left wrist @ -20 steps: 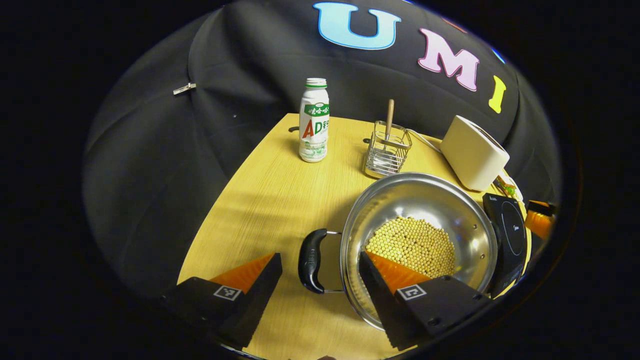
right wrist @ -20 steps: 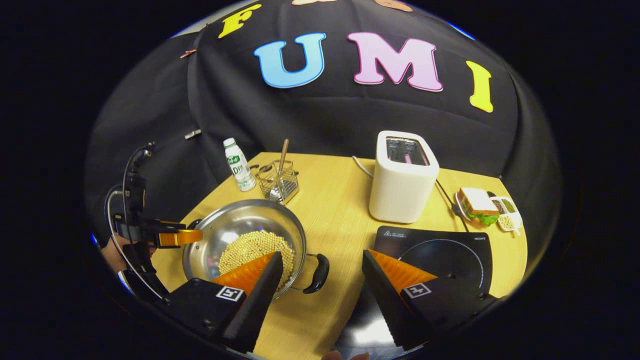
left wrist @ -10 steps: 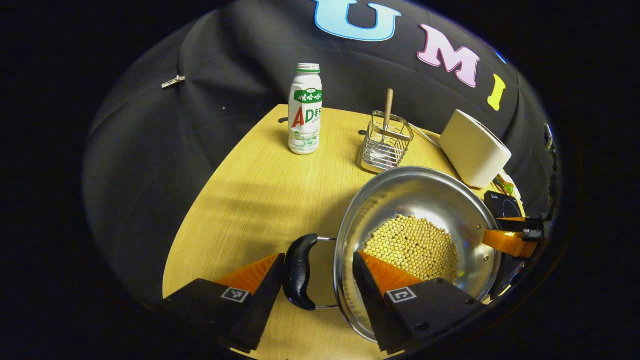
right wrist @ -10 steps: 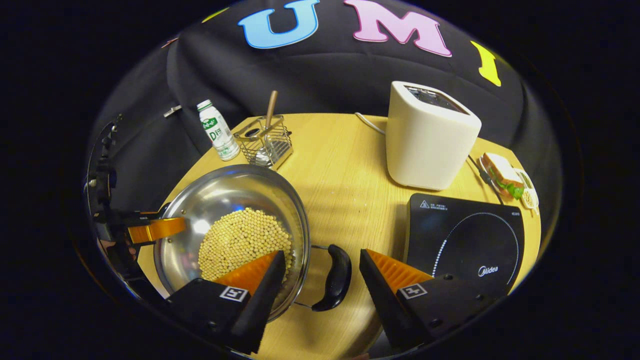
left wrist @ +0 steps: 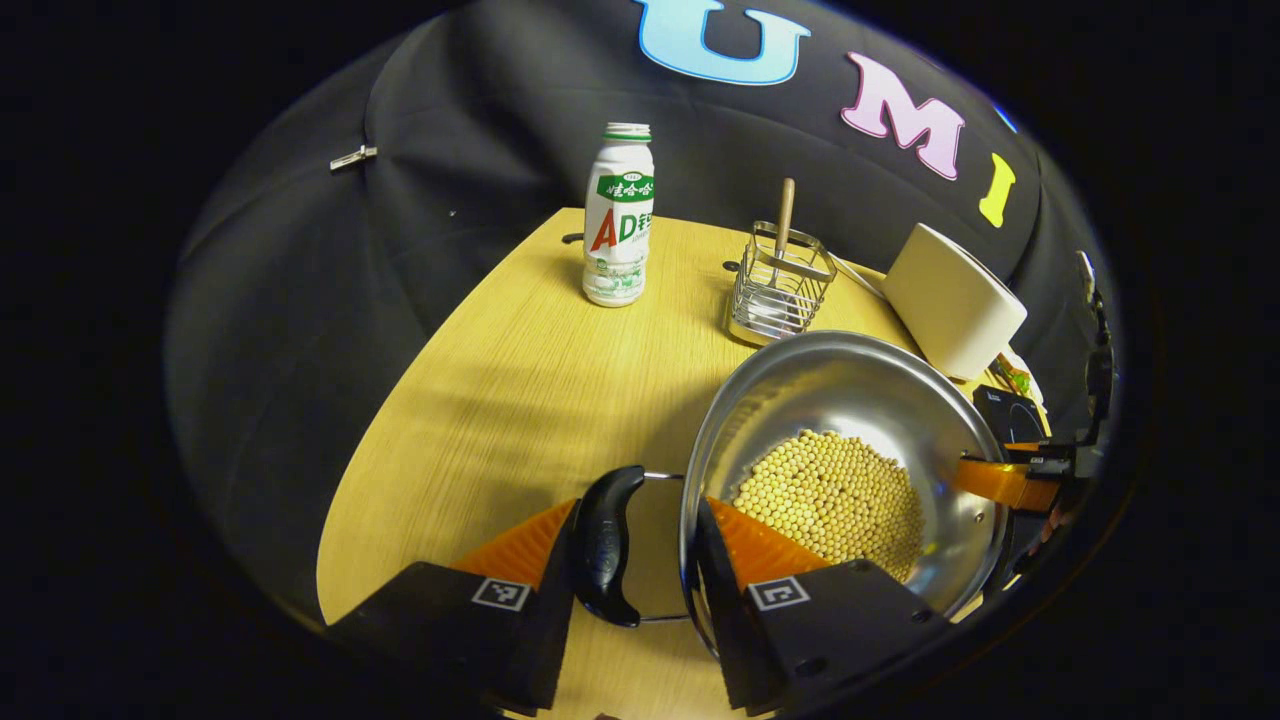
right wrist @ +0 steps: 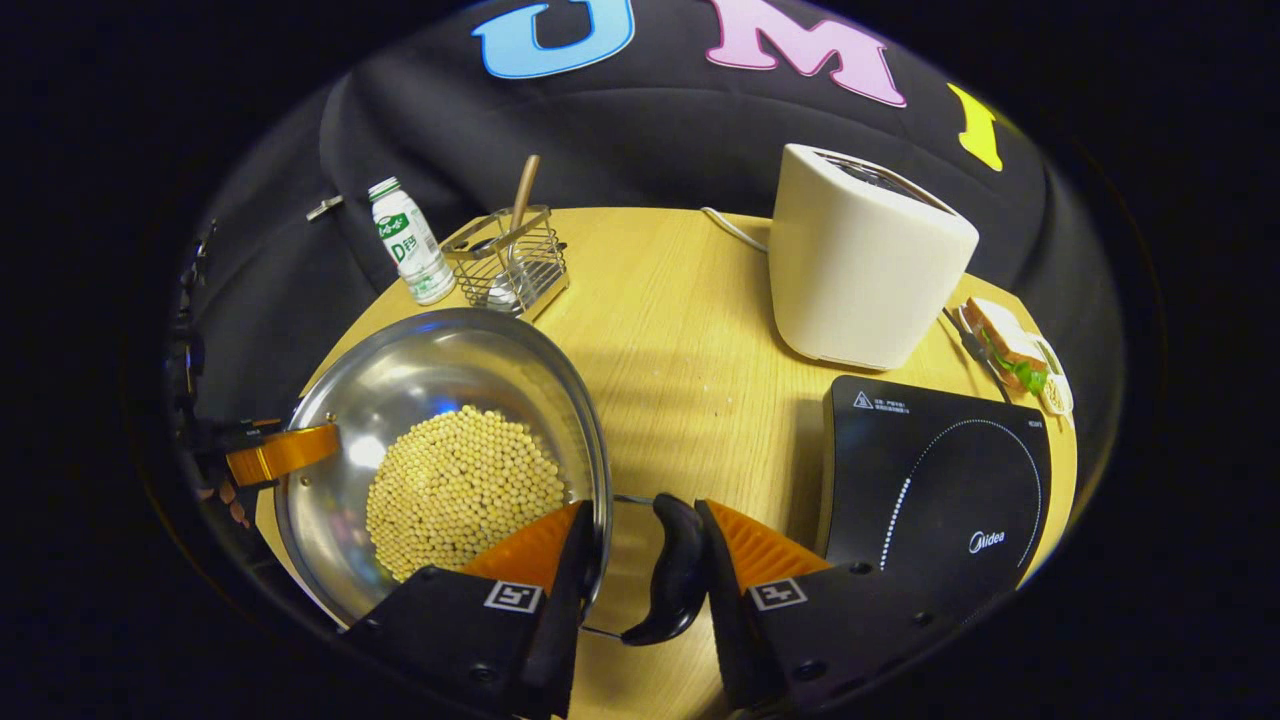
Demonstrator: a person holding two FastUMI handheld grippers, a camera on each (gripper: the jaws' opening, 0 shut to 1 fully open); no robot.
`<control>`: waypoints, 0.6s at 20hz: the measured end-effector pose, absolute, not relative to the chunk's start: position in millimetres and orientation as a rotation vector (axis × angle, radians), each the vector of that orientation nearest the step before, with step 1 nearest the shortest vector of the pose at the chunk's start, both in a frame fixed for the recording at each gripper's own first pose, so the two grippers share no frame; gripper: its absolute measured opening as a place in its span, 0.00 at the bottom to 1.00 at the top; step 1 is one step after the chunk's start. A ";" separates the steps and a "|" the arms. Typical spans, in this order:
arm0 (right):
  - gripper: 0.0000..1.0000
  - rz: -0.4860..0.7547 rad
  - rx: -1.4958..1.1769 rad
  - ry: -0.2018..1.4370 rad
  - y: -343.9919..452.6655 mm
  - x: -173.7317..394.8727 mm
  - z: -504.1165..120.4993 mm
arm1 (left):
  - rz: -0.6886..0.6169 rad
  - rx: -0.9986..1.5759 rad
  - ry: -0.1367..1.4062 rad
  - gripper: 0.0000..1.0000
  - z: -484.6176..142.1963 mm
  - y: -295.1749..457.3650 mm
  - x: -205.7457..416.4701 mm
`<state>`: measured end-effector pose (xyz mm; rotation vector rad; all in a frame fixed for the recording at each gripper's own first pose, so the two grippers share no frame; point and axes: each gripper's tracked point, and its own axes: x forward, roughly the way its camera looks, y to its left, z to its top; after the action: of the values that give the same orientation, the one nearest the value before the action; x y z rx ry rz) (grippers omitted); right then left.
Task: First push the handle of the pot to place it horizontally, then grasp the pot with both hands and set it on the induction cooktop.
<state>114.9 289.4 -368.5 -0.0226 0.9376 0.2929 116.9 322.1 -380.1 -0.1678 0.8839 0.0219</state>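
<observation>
— Where is the pot (left wrist: 850, 390) sitting?
— By the worktop's (left wrist: 500, 380) front edge, left of the cooktop (right wrist: 930, 480). The left tool (left wrist: 637, 505) is straddling the left handle (left wrist: 603, 545), jaws apart, not clamping. The right tool (right wrist: 640, 505) is doing likewise at the right handle (right wrist: 675, 570).
— Advice?
— Squeeze both handles together, lifting level so the beans (left wrist: 830, 495) aren't spilling.
— Writing?
— The bottle (left wrist: 619, 230) is carrying print; I'm leaving it unread.
</observation>
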 end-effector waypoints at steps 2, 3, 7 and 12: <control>0.53 0.294 -0.025 0.951 288.9 113.8 -369.9 | 0.031 -0.163 0.878 0.61 -377.3 321.9 117.7; 0.55 0.297 -0.029 0.956 286.8 113.2 -367.5 | 0.040 -0.169 0.884 0.60 -378.2 321.1 116.0; 0.51 0.301 -0.002 0.942 279.5 109.5 -347.5 | 0.053 -0.168 0.850 0.58 -359.1 314.9 107.9; 0.51 0.266 0.026 0.947 243.2 90.0 -309.2 | 0.023 -0.138 0.864 0.58 -313.6 283.4 94.8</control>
<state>90.0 243.2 -309.2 0.0259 0.9467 0.2655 94.8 283.4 -313.6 -0.1384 0.8643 0.0234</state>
